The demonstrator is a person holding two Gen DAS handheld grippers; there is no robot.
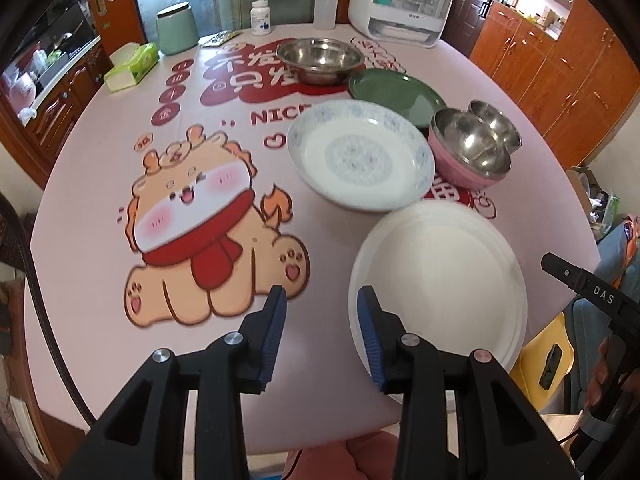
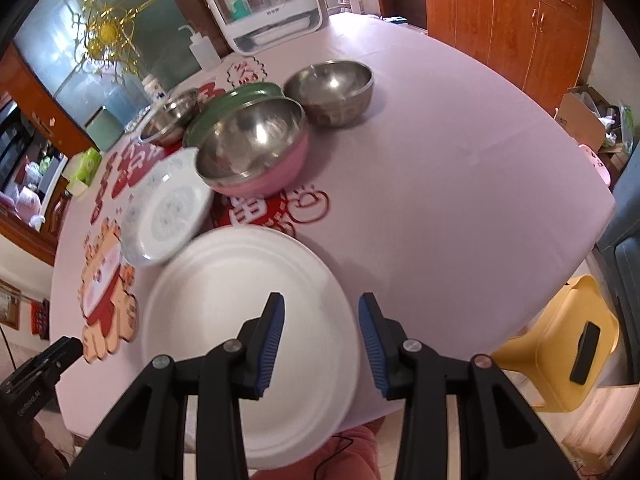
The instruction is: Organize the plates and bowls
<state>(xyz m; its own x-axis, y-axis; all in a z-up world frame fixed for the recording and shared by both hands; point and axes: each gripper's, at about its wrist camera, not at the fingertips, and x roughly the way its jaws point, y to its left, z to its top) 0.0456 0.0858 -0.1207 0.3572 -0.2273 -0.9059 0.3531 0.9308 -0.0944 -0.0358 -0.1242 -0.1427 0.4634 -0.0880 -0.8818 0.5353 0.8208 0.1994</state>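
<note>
A plain white plate (image 1: 438, 276) lies at the table's near edge; it also shows in the right wrist view (image 2: 240, 280). Behind it lies a blue-patterned white plate (image 1: 360, 156) (image 2: 170, 212), then a green plate (image 1: 396, 90) (image 2: 236, 100). A pink bowl with a steel inside (image 1: 468, 148) (image 2: 256, 148) stands to the right, with a steel bowl (image 1: 496, 122) (image 2: 330, 90) behind it. A wide steel basin (image 1: 320, 58) (image 2: 170, 118) stands farther back. My left gripper (image 1: 322, 300) is open and empty, at the white plate's left rim. My right gripper (image 2: 322, 306) is open and empty, above the plate's right rim.
A round table with a pink cartoon cloth (image 1: 120, 152) holds everything. At the back stand a white appliance (image 1: 402, 0), a squeeze bottle (image 1: 325, 10), a pill bottle (image 1: 261, 18), a green canister (image 1: 176, 28) and a tissue box (image 1: 132, 66). A yellow chair (image 2: 560, 340) stands at the right.
</note>
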